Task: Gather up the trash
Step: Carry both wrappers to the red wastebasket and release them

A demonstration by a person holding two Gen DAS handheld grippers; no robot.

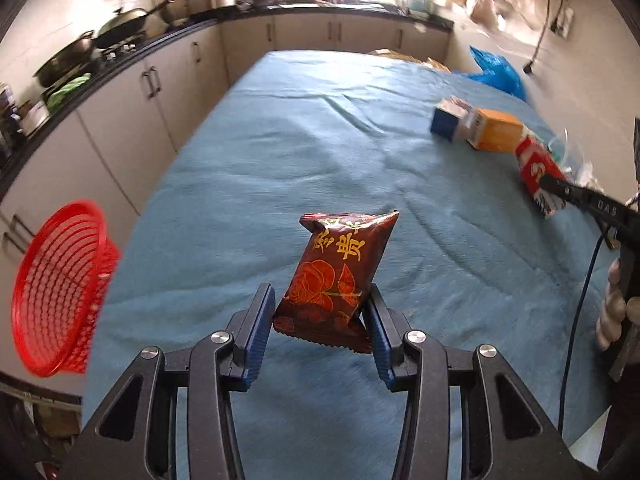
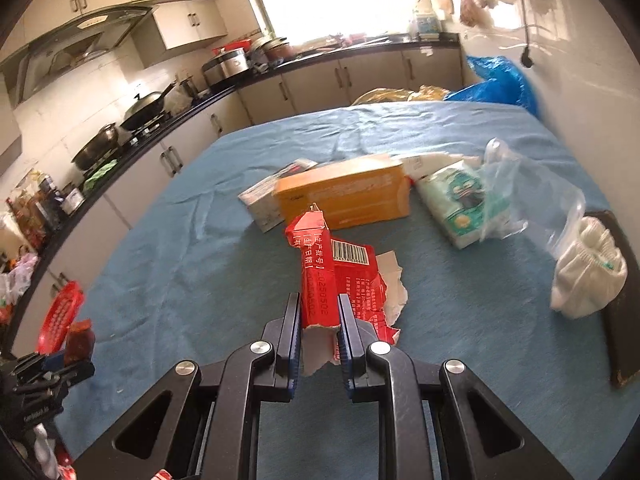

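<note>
Left gripper grips dark snack packet; right gripper clamps torn red carton.

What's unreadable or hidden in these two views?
- Red basket, left wrist view: blurred; contents not visible.
- Red carton, right wrist view: its lower end is hidden between the right claw's fingers.
- Orange box, right wrist view: print too blurred to read.
- Clear bag: contents unclear.

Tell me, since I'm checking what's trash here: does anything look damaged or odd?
Yes. The red cardboard carton held in the right gripper is ripped open, with ragged white torn edges. The red plastic mesh basket also sits tilted at the table's edge.
</note>
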